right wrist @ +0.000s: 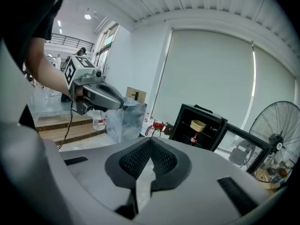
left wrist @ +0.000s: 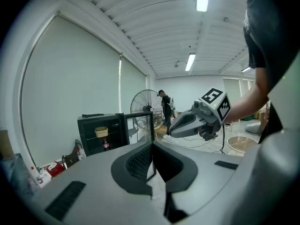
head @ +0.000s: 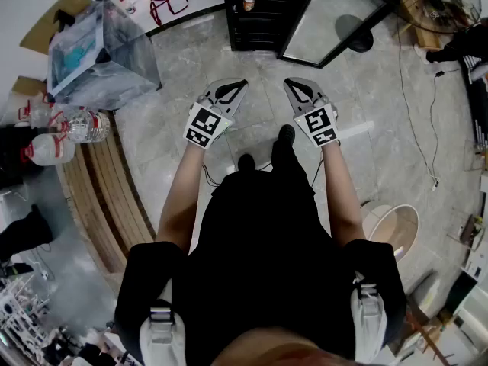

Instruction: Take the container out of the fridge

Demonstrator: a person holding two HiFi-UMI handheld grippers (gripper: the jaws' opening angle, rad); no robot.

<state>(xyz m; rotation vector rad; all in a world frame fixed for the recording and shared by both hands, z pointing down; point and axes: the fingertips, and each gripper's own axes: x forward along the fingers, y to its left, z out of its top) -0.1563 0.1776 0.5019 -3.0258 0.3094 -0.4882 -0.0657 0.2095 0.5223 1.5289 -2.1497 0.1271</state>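
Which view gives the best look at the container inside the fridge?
The right gripper view, narrowly: the container sits plainly on the upper shelf of the open fridge. The left gripper view shows it similarly, slightly darker. The head view gives only a tiny unclear shape in the fridge.

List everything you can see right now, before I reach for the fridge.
fridge: one, black, door open, ahead
container: one, beige, upper fridge shelf
bottle: one, dark with red label, shelf below container
fan: one, black, right of fridge
bin: one, clear, floor at left
water bottles: two, pale, wooden step at left
left gripper: one, grey, shut, empty
right gripper: one, grey, shut, empty
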